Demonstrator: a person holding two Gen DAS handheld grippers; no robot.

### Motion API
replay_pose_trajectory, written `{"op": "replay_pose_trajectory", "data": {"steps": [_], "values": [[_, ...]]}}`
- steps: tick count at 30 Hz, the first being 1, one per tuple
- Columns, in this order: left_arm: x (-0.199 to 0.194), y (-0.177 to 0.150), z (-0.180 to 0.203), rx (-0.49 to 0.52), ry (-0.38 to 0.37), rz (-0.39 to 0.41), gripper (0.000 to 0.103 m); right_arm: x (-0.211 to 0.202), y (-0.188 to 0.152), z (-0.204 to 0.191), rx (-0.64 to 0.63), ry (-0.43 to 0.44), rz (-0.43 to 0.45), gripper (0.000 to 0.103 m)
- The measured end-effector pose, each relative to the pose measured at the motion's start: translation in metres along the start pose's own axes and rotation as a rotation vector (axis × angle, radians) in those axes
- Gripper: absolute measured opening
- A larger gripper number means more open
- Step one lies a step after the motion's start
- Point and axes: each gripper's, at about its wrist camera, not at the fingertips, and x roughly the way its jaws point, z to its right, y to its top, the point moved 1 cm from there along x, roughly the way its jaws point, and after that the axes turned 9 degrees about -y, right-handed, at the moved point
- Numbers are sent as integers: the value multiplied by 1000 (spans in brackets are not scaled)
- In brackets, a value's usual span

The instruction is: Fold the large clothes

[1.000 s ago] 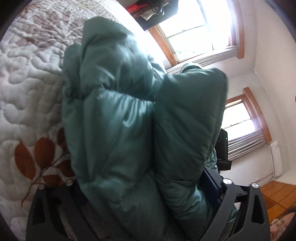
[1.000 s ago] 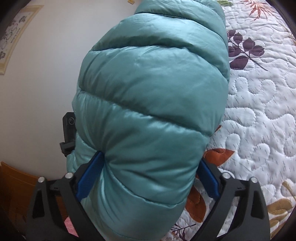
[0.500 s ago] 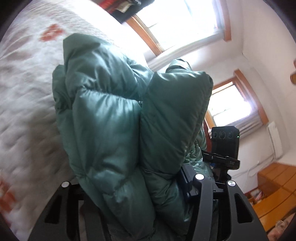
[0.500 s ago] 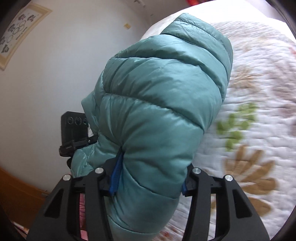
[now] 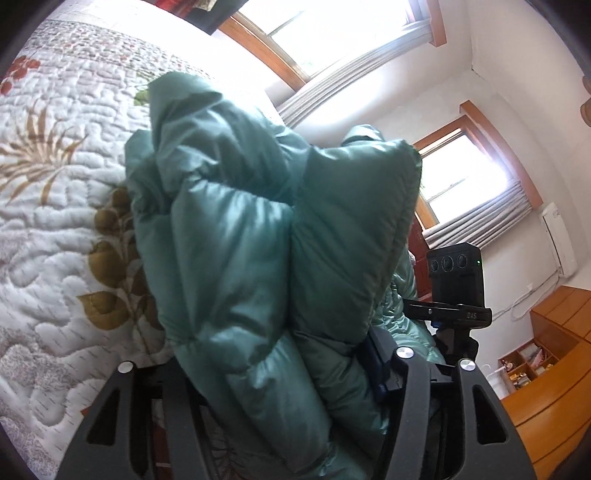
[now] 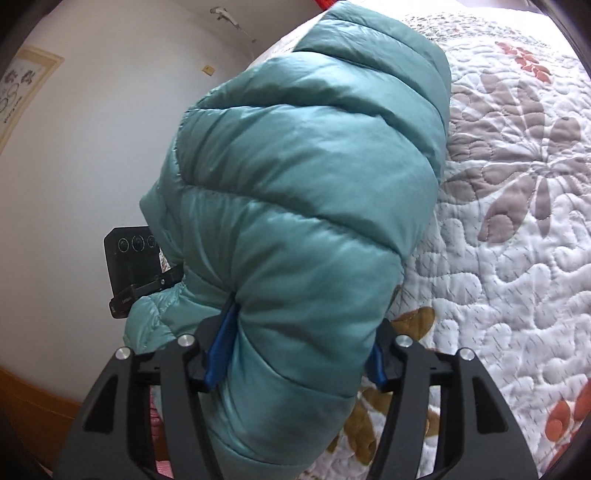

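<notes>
The teal puffer jacket (image 5: 258, 258) is standing up off the bed (image 5: 55, 184), bunched into thick folds and held in the air above the quilted bedspread (image 6: 517, 240). Its long axis is running away from both cameras, from the tongs at the near end up toward the far side of the bed; in the right wrist view the jacket (image 6: 303, 192) is leaning up and to the right, its quilted channels lying crosswise to that axis.

The left tongs (image 5: 273, 373) are clamping a fat double fold of the jacket; the padding is filling the whole gap between the fingers and bulging out above them, so the fingers are being kept fairly far apart by the bulk. The left-hand finger is mostly hidden by the fabric. The right tongs (image 6: 299, 354) are likewise pinching a thick roll of the jacket, with the blue pads (image 6: 219, 350) pressing into its sides and the fabric swelling out on both sides of the grip.

Both tools are pointing forward and somewhat upward, side by side and close together: each wrist view is showing the other tool's black camera block (image 5: 456, 280) peeking out from behind the jacket. The hands holding them are lying out of sight. Behind the left view, two wood-framed windows (image 5: 332, 33) are glowing brightly.
</notes>
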Motion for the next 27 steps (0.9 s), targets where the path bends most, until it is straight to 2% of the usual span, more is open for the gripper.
{"op": "replay_pose_trajectory", "data": {"steps": [4, 7, 8, 13, 16, 18, 22, 24, 25, 26, 27], "values": [[-7, -7, -5, -16, 52, 31, 77, 9, -5, -6, -1, -11, -1, 66], [-20, -13, 7, -21, 108, 45, 79, 4, 4, -1, -19, -65, 13, 73], [-27, -14, 12, -12, 138, 53, 80, -1, -2, -7, -27, -89, 24, 73], [-61, -14, 47, 85, 263, 151, 81, -31, -13, -32, -64, -221, 90, 76], [-73, -3, 68, 147, 285, 191, 82, -53, -16, -46, -72, -247, 117, 76], [-66, 10, 80, 169, 285, 190, 82, -58, -22, -58, -86, -254, 129, 76], [-36, 39, 81, 158, 310, 126, 84, -76, -26, -70, -127, -247, 123, 76], [-26, 51, 74, 134, 310, 114, 78, -81, -26, -77, -153, -235, 114, 76], [-21, 55, 71, 120, 291, 109, 62, -81, -28, -81, -165, -233, 112, 76], [-15, 57, 69, 106, 253, 98, 36, -88, -28, -80, -179, -229, 110, 76], [-12, 54, 67, 86, 206, 91, 29, -87, -31, -87, -197, -226, 107, 76]]}}
